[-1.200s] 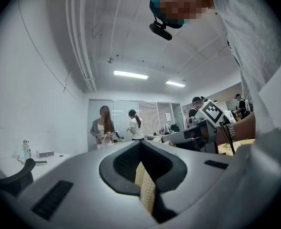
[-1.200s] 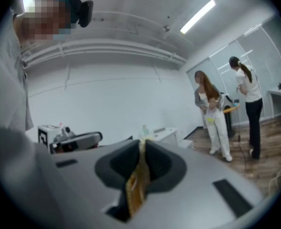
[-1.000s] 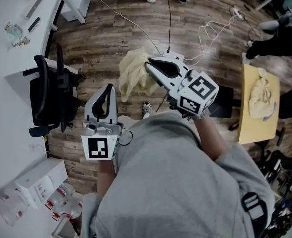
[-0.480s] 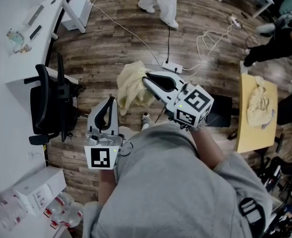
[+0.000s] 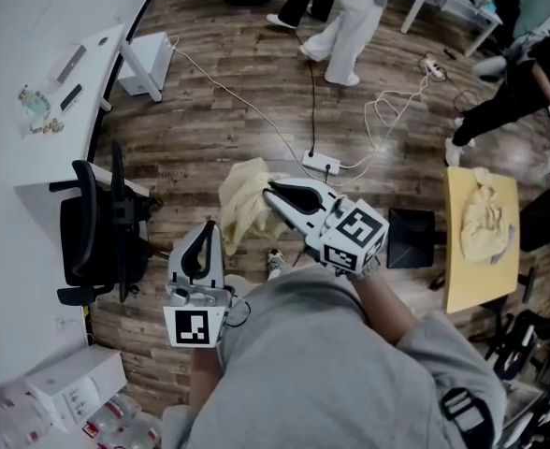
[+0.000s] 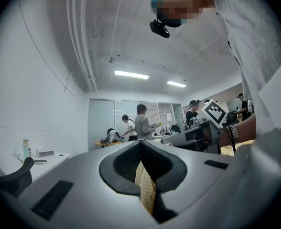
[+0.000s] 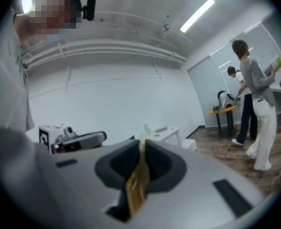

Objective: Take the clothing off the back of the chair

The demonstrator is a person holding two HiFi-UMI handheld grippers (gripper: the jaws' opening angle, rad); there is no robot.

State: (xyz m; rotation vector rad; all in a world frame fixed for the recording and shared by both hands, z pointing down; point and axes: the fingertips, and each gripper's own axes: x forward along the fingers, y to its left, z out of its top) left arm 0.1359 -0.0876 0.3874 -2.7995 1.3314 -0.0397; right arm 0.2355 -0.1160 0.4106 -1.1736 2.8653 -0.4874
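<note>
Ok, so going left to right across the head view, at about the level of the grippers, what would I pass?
Black chair → left gripper → yellow garment → right gripper → yellow table.

Clothing clear of the chair, held at two points.
I read the clothing (image 5: pixel 241 196) as a pale yellow, fine-checked garment, bunched and hanging in loose folds. One part is pinched between the closed jaws of the right gripper (image 5: pixel 273 191), another between those of the left gripper (image 5: pixel 209 226). The chair (image 5: pixel 88 234), black, stands upright at left, well apart from the garment.
</note>
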